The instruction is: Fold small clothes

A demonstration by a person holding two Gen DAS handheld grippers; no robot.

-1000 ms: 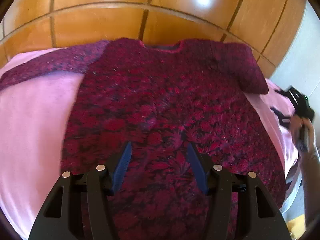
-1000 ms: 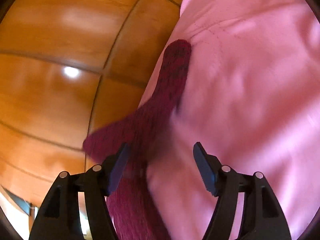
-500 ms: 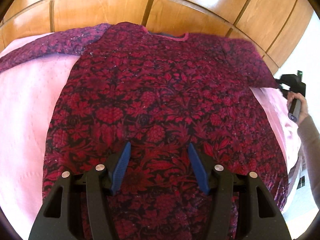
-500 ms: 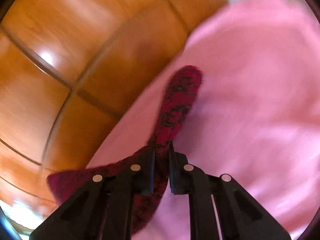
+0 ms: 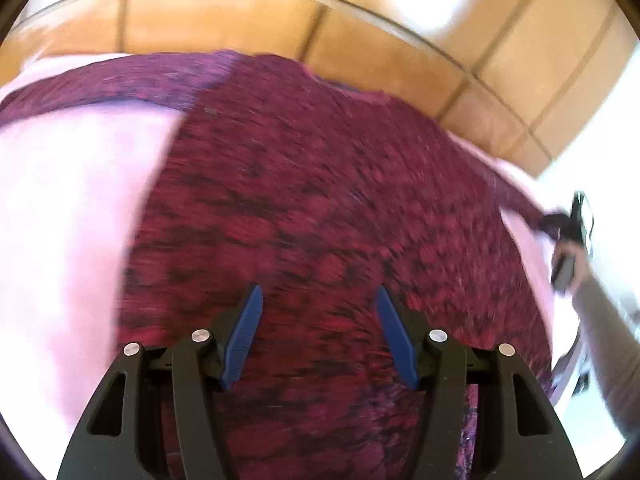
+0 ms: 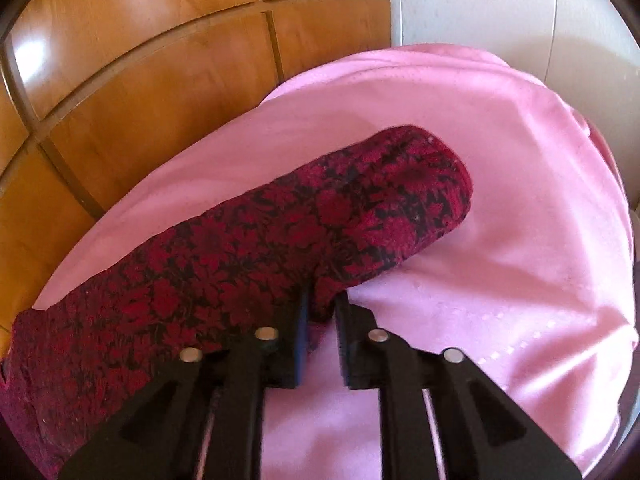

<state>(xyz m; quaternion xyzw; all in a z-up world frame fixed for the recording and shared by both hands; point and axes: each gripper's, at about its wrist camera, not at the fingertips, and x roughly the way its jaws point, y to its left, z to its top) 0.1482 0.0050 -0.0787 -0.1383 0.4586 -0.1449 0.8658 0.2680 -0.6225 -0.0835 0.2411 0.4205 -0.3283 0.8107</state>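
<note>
Lying spread across a pink quilted cover [image 5: 60, 240], the dark red floral-patterned garment [image 5: 320, 200] faces glossy wooden panels [image 5: 360, 40]. The left gripper [image 5: 318, 332] hovers over its body, blue pads apart and empty. The right gripper [image 6: 320, 312] pinches the lower edge of one sleeve [image 6: 340, 208]; its jaws have just been easing slightly apart.

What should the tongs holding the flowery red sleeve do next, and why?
Probably carry the sleeve inward across the body of the red top. The right tongs, whose jaws have just been opening a little, have its edge between them, and it lies stretched out sideways on the pink cloth. The left tongs hover open over the top's middle, holding nothing.
</note>
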